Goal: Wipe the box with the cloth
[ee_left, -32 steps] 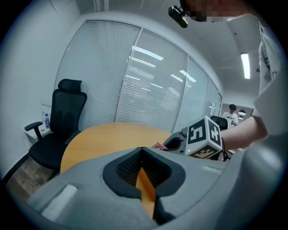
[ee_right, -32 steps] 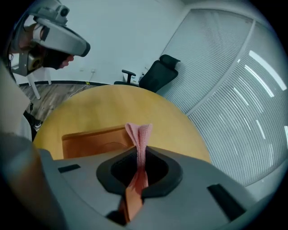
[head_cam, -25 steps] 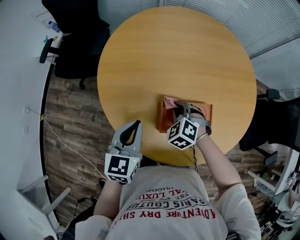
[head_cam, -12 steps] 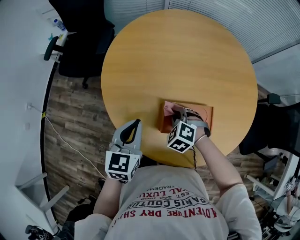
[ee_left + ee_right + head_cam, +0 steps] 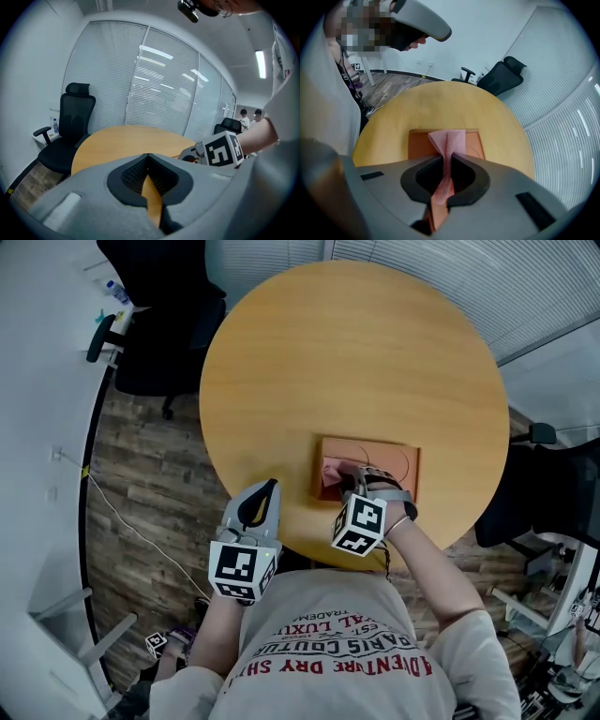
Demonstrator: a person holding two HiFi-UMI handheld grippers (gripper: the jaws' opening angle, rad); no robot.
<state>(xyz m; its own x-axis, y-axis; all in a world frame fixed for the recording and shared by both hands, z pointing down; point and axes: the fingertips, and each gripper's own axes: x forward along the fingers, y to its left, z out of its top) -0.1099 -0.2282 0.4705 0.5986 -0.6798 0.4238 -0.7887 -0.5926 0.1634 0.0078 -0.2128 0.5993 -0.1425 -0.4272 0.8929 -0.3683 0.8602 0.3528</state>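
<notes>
Our right tongs (image 5: 360,476) are pressed together on the pink cloth (image 5: 448,139). A twisted neck of it is pinched between the jaws, and the loose end fans out just ahead of the tips, seemingly resting on top of the box (image 5: 398,457). Our left tongs (image 5: 266,491) are closed on nothing, tips together. They hang over the near edge of the worktop (image 5: 356,352), to the left of the box and apart from it.

As we judge it, the next stroke turns on this: the box lies straight ahead of and under the right tongs, a flat orange slab whose long axis runs crosswise to the line of those jaws. In the head view the cloth sits toward the box's left end, so more of the top lies to the right of the tongs than to their left. A sweep rightward along the long axis would cover most of it. The right tongs are plainly the nearer pair; the left could steady the box but are not touching it.

The right gripper view shows the pinch itself, which the head view hides under the marker cube (image 5: 359,524). Only the head view shows both tongs at once. The left gripper view shows its own closed jaws, with a sliver of worktop below the tips, and almost nothing of the box
</notes>
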